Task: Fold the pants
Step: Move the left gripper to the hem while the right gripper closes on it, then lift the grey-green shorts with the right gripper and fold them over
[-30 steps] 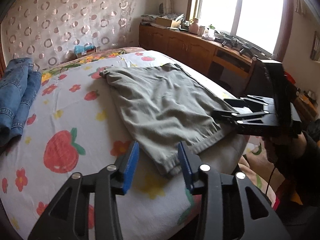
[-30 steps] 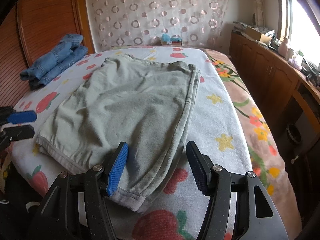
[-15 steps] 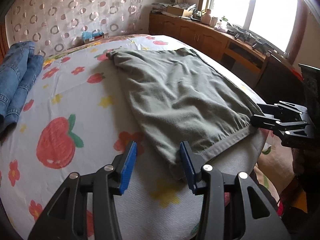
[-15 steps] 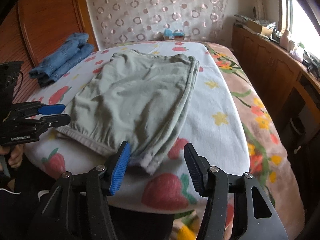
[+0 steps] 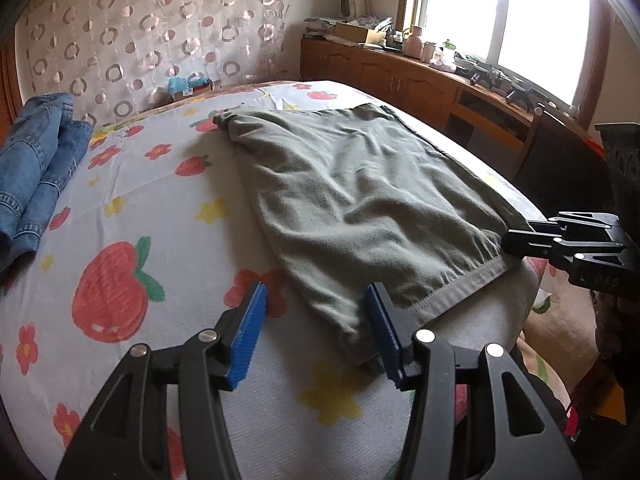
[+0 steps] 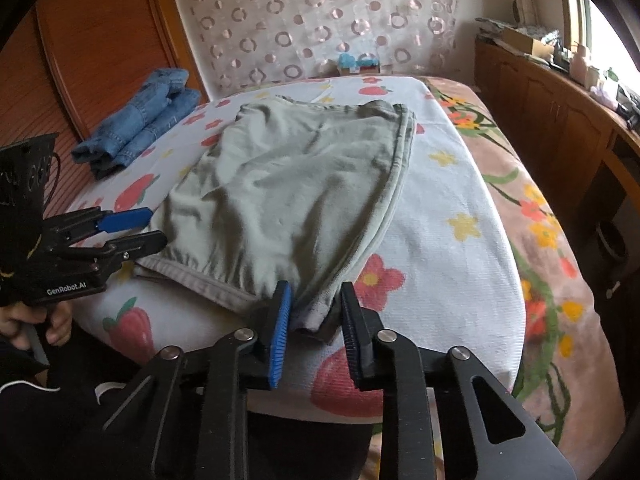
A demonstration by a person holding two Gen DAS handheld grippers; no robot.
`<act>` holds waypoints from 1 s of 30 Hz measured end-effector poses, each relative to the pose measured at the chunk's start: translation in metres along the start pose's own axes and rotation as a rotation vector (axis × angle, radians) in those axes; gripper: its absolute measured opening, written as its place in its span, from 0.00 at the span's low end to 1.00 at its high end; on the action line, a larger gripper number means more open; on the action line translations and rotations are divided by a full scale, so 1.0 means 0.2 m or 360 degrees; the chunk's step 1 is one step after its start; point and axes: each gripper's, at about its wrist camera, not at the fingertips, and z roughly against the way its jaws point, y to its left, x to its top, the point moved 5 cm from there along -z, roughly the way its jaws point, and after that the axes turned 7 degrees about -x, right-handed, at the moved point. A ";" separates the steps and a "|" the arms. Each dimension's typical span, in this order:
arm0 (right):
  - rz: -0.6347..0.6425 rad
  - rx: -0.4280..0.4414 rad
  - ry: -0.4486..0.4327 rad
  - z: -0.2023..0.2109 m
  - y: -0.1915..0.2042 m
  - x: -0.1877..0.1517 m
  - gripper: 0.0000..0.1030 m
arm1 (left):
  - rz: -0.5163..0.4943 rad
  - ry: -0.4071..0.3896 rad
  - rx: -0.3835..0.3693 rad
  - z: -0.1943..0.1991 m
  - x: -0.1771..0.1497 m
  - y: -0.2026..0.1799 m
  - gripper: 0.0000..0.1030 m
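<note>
Grey-green pants [image 5: 360,200] lie folded flat on the bed, hem end at the near edge; they also show in the right wrist view [image 6: 296,192]. My left gripper [image 5: 316,332] is open, its jaws on either side of the near left hem corner. My right gripper [image 6: 314,312] is partly closed around the near right hem corner, with the cloth between its jaws but a gap still showing. The right gripper also shows in the left wrist view [image 5: 516,240], and the left gripper shows in the right wrist view [image 6: 150,226].
The bed [image 5: 160,240] has a white sheet with strawberries and flowers. Folded blue jeans [image 5: 36,168] lie at the far left, also in the right wrist view [image 6: 140,116]. A wooden cabinet [image 5: 400,76] with clutter runs under the window on the right.
Both grippers moved in to the hem end of the pants at the bed's near edge. The right gripper's jaws narrowed around its corner. The left stayed open.
</note>
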 end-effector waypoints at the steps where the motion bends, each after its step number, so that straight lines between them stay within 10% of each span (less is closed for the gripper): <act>1: -0.0001 0.0004 -0.0006 0.00 0.00 0.00 0.16 | 0.0006 -0.0002 -0.0001 0.00 0.00 0.00 0.50; 5: -0.0010 0.0030 -0.0031 0.00 0.00 0.00 0.09 | 0.0047 -0.0018 -0.0069 0.01 0.00 0.01 0.34; 18: -0.0050 0.0069 -0.0083 0.01 -0.01 0.01 0.07 | 0.0069 0.0019 -0.0158 0.04 -0.03 -0.02 0.29; 23: -0.0004 0.0065 -0.0117 0.04 0.00 0.04 0.06 | 0.0075 0.0010 -0.0226 0.04 -0.01 -0.04 0.03; 30: 0.0089 0.0079 -0.0281 0.18 0.05 0.24 0.06 | 0.0055 -0.0168 -0.0270 0.25 0.17 -0.07 0.01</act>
